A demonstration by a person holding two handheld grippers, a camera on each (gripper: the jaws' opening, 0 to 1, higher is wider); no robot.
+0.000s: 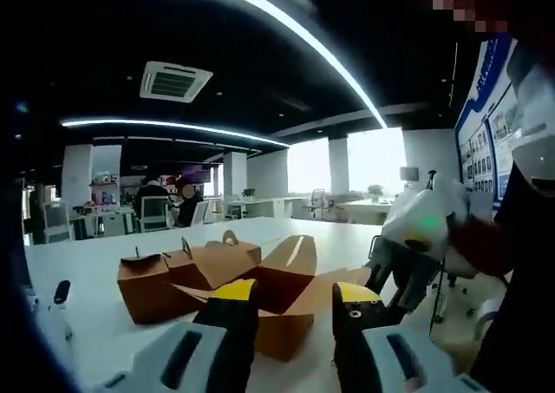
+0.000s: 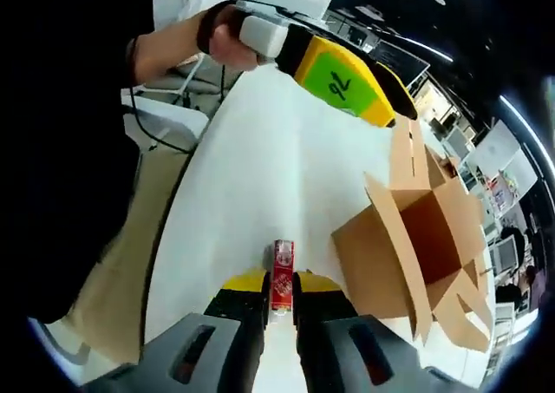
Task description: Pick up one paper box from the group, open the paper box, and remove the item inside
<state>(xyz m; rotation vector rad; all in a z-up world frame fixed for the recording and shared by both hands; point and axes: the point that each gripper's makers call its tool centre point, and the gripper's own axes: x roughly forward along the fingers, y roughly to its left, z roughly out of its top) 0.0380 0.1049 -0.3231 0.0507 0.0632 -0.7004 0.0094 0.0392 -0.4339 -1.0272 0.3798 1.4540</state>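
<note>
An open brown paper box (image 1: pixel 286 282) (image 2: pixel 416 237) sits on the white table (image 2: pixel 260 159) with its flaps spread. Two closed brown boxes (image 1: pixel 160 282) stand to its left in the left gripper view. My left gripper (image 1: pixel 295 299) is open, its yellow-tipped jaws apart just short of the open box; in the right gripper view the left gripper (image 2: pixel 401 107) hovers by the box's upright flap, held by a hand. My right gripper (image 2: pixel 282 291) is shut on a small red packet (image 2: pixel 283 271) above the table, beside the box. The right gripper (image 1: pixel 397 284) enters the left gripper view from the right.
A person's dark sleeve and body fill the left of the right gripper view. The table edge (image 2: pixel 169 237) runs along that side, above a tan floor. Office desks, chairs and seated people (image 1: pixel 165 204) lie beyond the table's far end.
</note>
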